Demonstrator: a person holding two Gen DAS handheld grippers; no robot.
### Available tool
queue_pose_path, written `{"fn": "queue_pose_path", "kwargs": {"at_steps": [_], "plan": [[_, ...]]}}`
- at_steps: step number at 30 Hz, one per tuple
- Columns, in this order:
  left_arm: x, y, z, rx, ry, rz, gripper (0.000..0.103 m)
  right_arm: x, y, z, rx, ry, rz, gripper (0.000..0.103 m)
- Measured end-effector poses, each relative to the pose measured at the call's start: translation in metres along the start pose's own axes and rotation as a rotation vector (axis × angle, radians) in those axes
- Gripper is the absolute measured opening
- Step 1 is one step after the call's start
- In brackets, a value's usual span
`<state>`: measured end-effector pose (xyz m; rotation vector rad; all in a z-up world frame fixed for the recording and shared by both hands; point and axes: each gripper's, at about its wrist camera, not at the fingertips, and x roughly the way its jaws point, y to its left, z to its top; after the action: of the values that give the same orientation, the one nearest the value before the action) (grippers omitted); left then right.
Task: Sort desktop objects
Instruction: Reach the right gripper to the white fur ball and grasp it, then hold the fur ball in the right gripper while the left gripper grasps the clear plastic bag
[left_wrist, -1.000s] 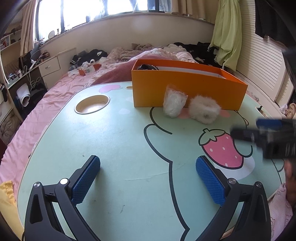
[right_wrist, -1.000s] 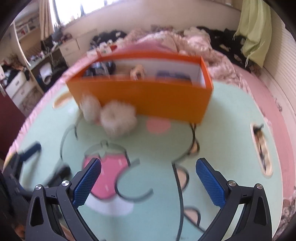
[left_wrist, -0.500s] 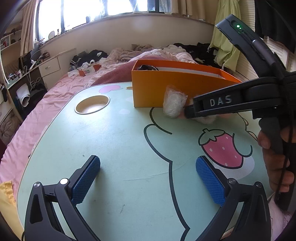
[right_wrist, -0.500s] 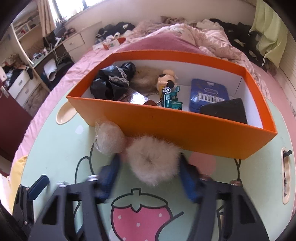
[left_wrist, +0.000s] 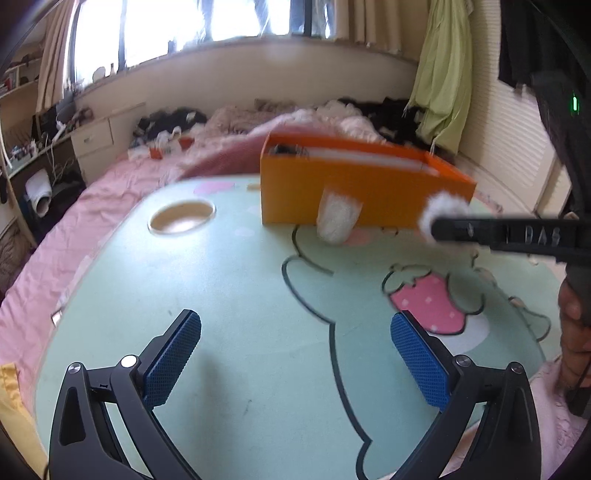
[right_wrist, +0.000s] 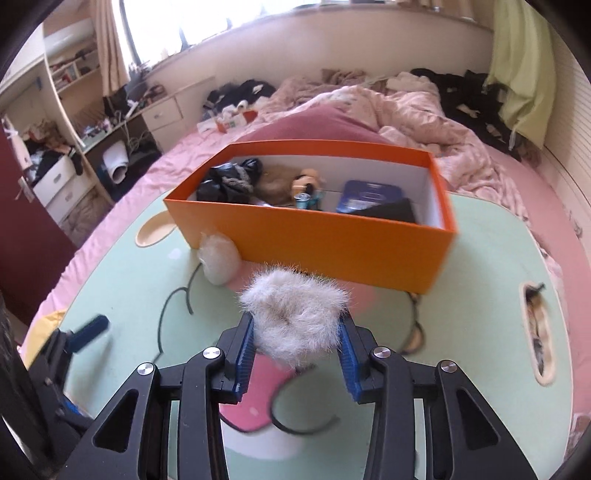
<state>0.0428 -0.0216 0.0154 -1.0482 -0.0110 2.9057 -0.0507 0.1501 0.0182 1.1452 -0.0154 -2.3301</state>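
The right hand-held gripper is squeezing a fluffy white pompom between its blue pads, its jaws having just been closing in on it, and the fluff is bulging out above and ahead of the fingertips, lifted clear of the desk. Just beyond the pompom, an orange box is sitting on the desk, open at the top, with dark fabric, a blue tin and other small things lying inside. Ahead and to the left of that gripper, a small white bundle is resting against the box's front wall. The left hand-held gripper is hovering low over the desk with its jaws standing wide apart and nothing between them; the box and bundle are lying well ahead of it, and the person's hand is showing at its right.
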Motion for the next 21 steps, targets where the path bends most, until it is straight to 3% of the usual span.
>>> {"fn": "queue_pose_path", "kwargs": {"at_steps": [2,4,9,11,15,17,18,21], "plan": [[-0.008,-0.003,0.008,0.025,-0.047,0.005,0.102,-0.004,-0.011,-0.004,0.025,-0.005,-0.005,0.039],[-0.006,-0.006,0.023,0.061,-0.046,-0.002,0.101,-0.005,-0.019,-0.006,0.047,-0.002,-0.004,0.039],[0.027,-0.015,0.059,0.110,0.087,-0.087,0.092,-0.005,-0.027,-0.009,0.071,0.000,0.008,0.039],[0.043,-0.020,0.068,0.128,0.113,-0.067,0.086,-0.005,-0.025,-0.009,0.069,-0.003,0.014,0.039],[0.078,-0.030,0.079,0.126,0.218,-0.103,0.064,-0.007,-0.025,-0.009,0.065,-0.004,0.024,0.039],[0.094,-0.032,0.081,0.102,0.275,-0.125,0.046,-0.008,-0.026,-0.010,0.069,-0.007,0.027,0.039],[0.098,-0.033,0.080,0.089,0.291,-0.131,0.028,-0.009,-0.027,-0.010,0.071,-0.009,0.027,0.039],[0.100,-0.028,0.076,0.041,0.295,-0.175,0.027,-0.010,-0.030,-0.010,0.075,-0.014,0.025,0.039]]}}
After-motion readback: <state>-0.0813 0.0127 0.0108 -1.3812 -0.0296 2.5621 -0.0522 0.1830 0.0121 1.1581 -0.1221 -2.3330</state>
